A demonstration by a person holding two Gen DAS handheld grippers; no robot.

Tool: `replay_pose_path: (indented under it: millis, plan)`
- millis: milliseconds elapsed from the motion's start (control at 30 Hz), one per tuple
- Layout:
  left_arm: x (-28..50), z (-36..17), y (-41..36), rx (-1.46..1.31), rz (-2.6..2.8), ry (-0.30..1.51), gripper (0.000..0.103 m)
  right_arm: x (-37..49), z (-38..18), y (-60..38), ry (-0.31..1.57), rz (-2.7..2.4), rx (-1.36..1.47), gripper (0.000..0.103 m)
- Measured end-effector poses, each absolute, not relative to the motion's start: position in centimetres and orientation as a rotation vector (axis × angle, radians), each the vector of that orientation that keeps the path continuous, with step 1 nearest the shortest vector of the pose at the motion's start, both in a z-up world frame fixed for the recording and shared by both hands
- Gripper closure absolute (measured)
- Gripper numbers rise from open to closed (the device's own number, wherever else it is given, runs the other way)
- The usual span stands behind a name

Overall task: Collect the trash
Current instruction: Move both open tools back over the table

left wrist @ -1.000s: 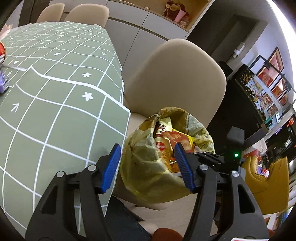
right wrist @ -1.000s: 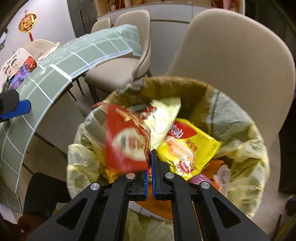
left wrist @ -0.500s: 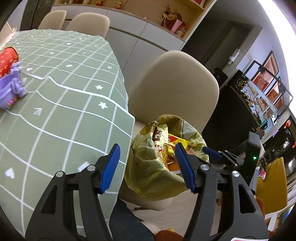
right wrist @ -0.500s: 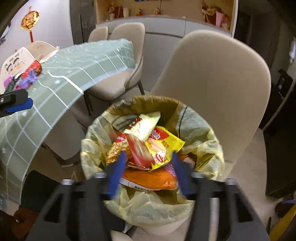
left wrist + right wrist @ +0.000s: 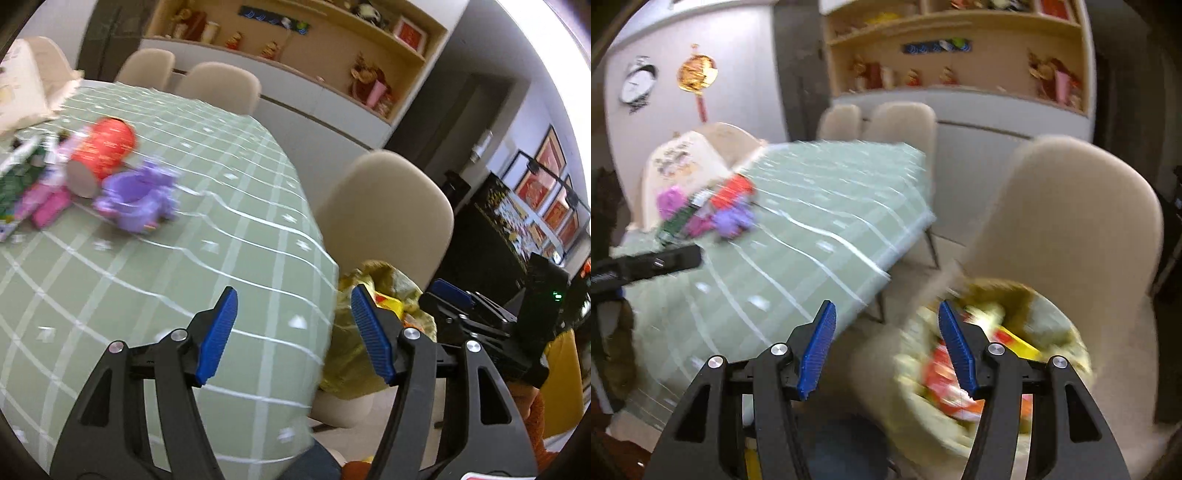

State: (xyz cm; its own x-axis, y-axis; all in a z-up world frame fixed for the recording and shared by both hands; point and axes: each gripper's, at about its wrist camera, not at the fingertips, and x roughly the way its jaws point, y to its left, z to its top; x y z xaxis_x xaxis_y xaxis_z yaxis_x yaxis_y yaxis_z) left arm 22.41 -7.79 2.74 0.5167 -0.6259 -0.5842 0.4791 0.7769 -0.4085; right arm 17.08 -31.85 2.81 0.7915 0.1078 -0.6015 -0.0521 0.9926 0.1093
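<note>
Left gripper [image 5: 293, 334]: fingers spread wide, nothing between. Right gripper [image 5: 886, 347]: same, empty.

Trash bag [image 5: 993, 354] just beyond right gripper's right finger, sits on chair [image 5: 1067, 229], stuffed with wrappers; in left view, bag behind right finger, partly hidden.

Farther, ahead-left of both finger pairs: remaining clutter on table [image 5: 155, 273], purple cup [image 5: 138, 199], red can [image 5: 105, 155], pink and green packets [image 5: 22, 195], touching in pile.

Risk: both views motion-blurred, so fast reach likely knocks can rolling or grabs two pieces. Overfull bag may spill.
</note>
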Motion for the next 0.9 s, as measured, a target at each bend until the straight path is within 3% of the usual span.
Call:
replay_pose_path:
  millis: [467, 767, 900]
  plan:
    - [25.3, 3.9, 11.9, -0.290, -0.321, 0.688, 0.038, 23.5, 2.1, -15.9, 0.695, 0.377, 0.026, 0.048]
    - [33.5, 4.6, 15.4, -0.116, -0.413, 0.628, 0.037, 25.0, 0.7, -13.1, 0.764, 0.388, 0.010, 0.048]
    - [38.1, 3.6, 15.1, -0.043, -0.454, 0.696, 0.037, 25.2, 0.3, -13.2, 0.791, 0.366, 0.007, 0.048]
